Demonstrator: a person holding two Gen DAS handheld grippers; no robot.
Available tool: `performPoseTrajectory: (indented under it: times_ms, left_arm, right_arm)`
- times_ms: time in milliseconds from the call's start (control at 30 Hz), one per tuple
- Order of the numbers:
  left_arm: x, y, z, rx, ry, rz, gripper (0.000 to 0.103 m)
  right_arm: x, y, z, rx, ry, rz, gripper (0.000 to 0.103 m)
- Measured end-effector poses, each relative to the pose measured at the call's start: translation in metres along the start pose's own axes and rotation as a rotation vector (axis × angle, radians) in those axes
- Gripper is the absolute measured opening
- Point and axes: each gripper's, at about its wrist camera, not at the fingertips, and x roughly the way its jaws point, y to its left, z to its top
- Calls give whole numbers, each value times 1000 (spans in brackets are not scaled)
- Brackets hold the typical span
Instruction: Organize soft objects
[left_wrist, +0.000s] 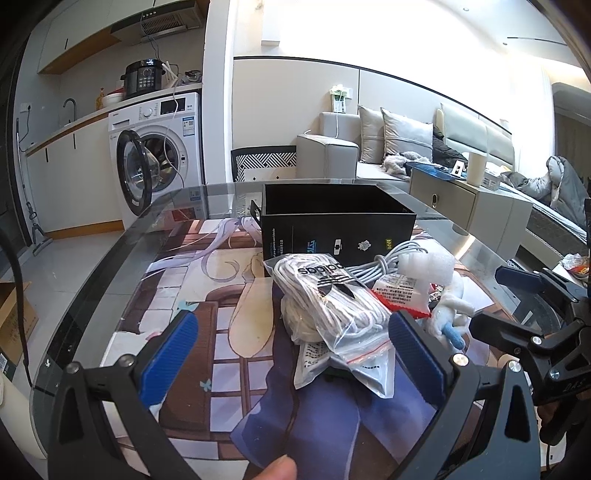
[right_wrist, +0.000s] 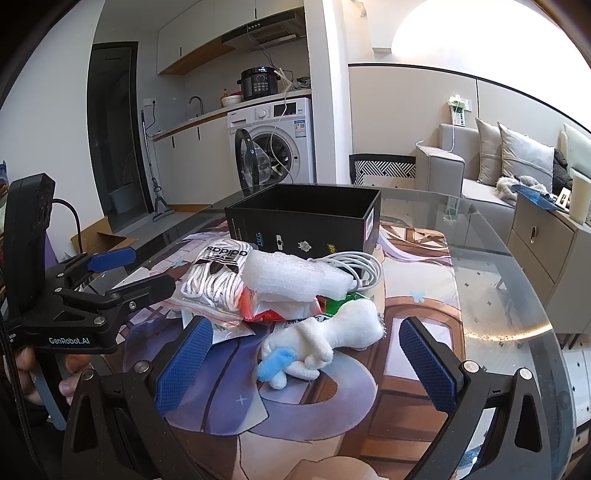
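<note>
Two hand-held tongs hover over a round glass worktop (right_wrist: 517, 280) covered by an illustrated mat (right_wrist: 417, 295). The left tongs (left_wrist: 291, 354) stand wide apart, blue pads on either side of a clear bag of white cord (left_wrist: 332, 306) printed with a black logo, gripping nothing. The right tongs (right_wrist: 308, 365) are likewise spread wide and empty, flanking a white plush toy (right_wrist: 325, 339) with a blue tuft that lies on its side on the mat. The soft objects form one heap in the middle of the mat: the bag of cord rests on flat plastic packets (left_wrist: 314, 365); a white foam sleeve (right_wrist: 295, 280) lies across the top of the heap; a red and green wrapper (right_wrist: 332, 306) shows beneath the foam; a coiled grey cable (right_wrist: 354, 269) sits between the foam and a box. The black box (right_wrist: 306, 225), open at the top, stands just behind the heap, touching the cable. In the background: a washing machine (right_wrist: 277, 144) with its door ajar, a pressure cooker (right_wrist: 260, 83) on top of it, and a grey sofa (right_wrist: 491, 170) with cushions.
</note>
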Motion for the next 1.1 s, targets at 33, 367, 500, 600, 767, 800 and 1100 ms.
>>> performPoseTrajectory:
  times_ms: [33,367,500,600,767,800,1100]
  left_arm:
    - [0,0,0,1,-5,1,103]
    - [2,-3,-1,16,-3,-17,103]
    - [1,-3,-2,19,-1,-20,103]
    - [1,-3,-2,20,2,-20,103]
    - [0,-3,-2,25,7,-20,103]
    - [0,-3,-2,26,6,-21,103]
    - [-1,-1,-2,24,-1,-24,103]
  right_arm:
    - [0,0,0,0,-1,0,103]
    - [2,0,-1,4,14,14,103]
    - [3,-1,-1,11,19,19,103]
    - [3,-1,-1,6,19,16,103]
    - [3,1,-2,-14,19,-2,103]
    - [4,1,-2,-16,18,-2,103]
    - [2,-1,-1,2,11,7,103]
